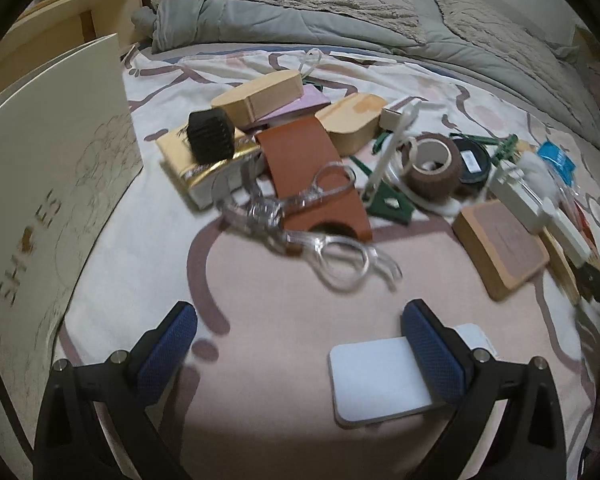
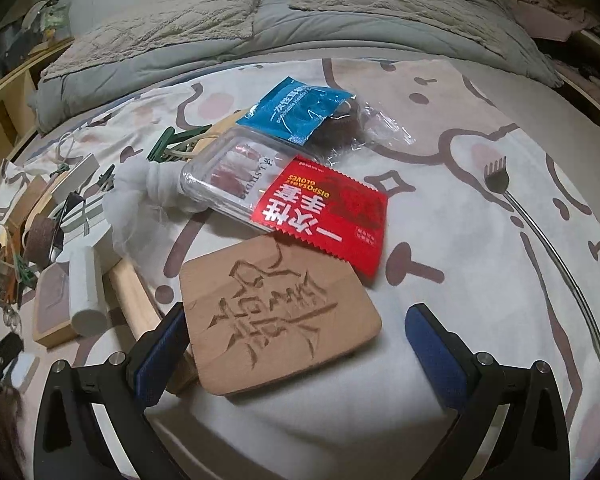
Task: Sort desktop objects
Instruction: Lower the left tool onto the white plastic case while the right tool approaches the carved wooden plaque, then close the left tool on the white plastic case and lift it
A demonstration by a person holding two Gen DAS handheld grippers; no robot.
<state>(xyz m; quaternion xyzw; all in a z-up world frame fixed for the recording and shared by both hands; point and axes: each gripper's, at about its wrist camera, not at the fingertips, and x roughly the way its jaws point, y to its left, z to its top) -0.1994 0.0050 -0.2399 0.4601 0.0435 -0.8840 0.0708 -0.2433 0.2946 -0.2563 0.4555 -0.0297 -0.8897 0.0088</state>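
Clutter covers a bed (image 1: 284, 352) with a cartoon-print sheet, and sorting looks barely begun: nothing shown is grouped or put away.

Left gripper (image 1: 300, 344) hovers with jaws spread wide, holding nothing. A white pad (image 1: 376, 384) lies flat beside and partly under the right jaw. Just ahead of the jaws lie clear scissors (image 1: 320, 236), blurred, over a brown leather piece (image 1: 308, 168). Beyond them a heap: a black brush (image 1: 211, 133) on a gold box (image 1: 188, 160), wooden boxes (image 1: 260, 94), a tape roll (image 1: 434, 160), green clips (image 1: 384, 200). Far left of the jaws a cream box (image 1: 56, 184) stands on edge, printed "SHOES".

Right gripper (image 2: 296, 340) is also spread wide and empty. Between its jaws, touching the left one, lies a wooden plaque (image 2: 276, 312) carved with a large Chinese character. Ahead, overlapping the plaque's far edge, is a red packet (image 2: 324, 216) reading "DISPOSABLE GLOVES" with Chinese text, resting on a clear case (image 2: 228, 176) with partly legible lettering. Farther ahead is a blue sachet (image 2: 292, 112); its print is too small to read. Far right of the jaws lies a metal back scratcher (image 2: 532, 220).

Everything seen remains to be sorted.
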